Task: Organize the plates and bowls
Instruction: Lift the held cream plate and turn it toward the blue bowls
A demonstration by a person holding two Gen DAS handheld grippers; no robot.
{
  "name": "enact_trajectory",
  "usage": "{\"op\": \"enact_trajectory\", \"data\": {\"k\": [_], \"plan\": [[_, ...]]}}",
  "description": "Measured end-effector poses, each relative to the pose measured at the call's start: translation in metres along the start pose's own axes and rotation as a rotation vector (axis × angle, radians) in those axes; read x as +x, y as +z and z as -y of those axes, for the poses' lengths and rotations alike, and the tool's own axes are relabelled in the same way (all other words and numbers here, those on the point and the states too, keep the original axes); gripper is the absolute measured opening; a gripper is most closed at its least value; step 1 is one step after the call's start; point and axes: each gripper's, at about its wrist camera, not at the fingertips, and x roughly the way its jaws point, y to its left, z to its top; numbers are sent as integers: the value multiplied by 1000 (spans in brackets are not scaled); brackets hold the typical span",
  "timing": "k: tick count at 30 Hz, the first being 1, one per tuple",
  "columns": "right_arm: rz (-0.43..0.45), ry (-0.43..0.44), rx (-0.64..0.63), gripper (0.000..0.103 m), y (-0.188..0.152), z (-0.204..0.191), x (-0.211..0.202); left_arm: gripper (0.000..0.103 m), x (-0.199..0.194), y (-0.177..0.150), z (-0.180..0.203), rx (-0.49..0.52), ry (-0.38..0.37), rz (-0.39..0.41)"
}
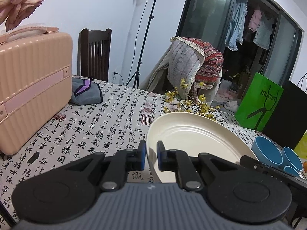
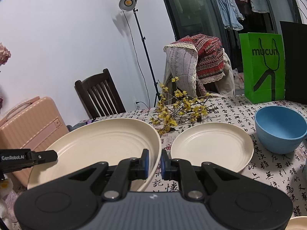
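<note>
Your table (image 2: 268, 174) wears a calligraphy-print cloth. Resting on it: a cream plate (image 2: 211, 145), a blue bowl (image 2: 280, 130) just beside it, yellow blossom sprigs (image 2: 180, 109), a green paper bag (image 2: 262, 67), a pink case (image 1: 32, 88) and a grey folded cloth (image 1: 86, 92).

A plain white wall (image 2: 67, 28) is filling the upper left of the right wrist view. A dark wooden chair (image 2: 97, 94) is standing against it at centre left, behind the bench (image 1: 107, 118) in its calligraphy-print cloth. A studio lamp (image 2: 128, 2) on a tripod is glowing at upper centre. Dark glass sliding doors (image 1: 207, 19) are taking the upper right, with laundry (image 1: 249, 26) hanging behind them.
</note>
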Motion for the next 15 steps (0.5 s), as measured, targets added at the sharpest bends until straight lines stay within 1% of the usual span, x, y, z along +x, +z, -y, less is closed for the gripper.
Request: {"op": "enact_trajectory", "data": {"k": [5,15], "plan": [[6,0,-1,12,-1,7,-9,12,-5,-4,9,19,-2,8],[28,-3,-19,12,-6,17,-25,12,-16,-15,20,23,-16,20]]}}
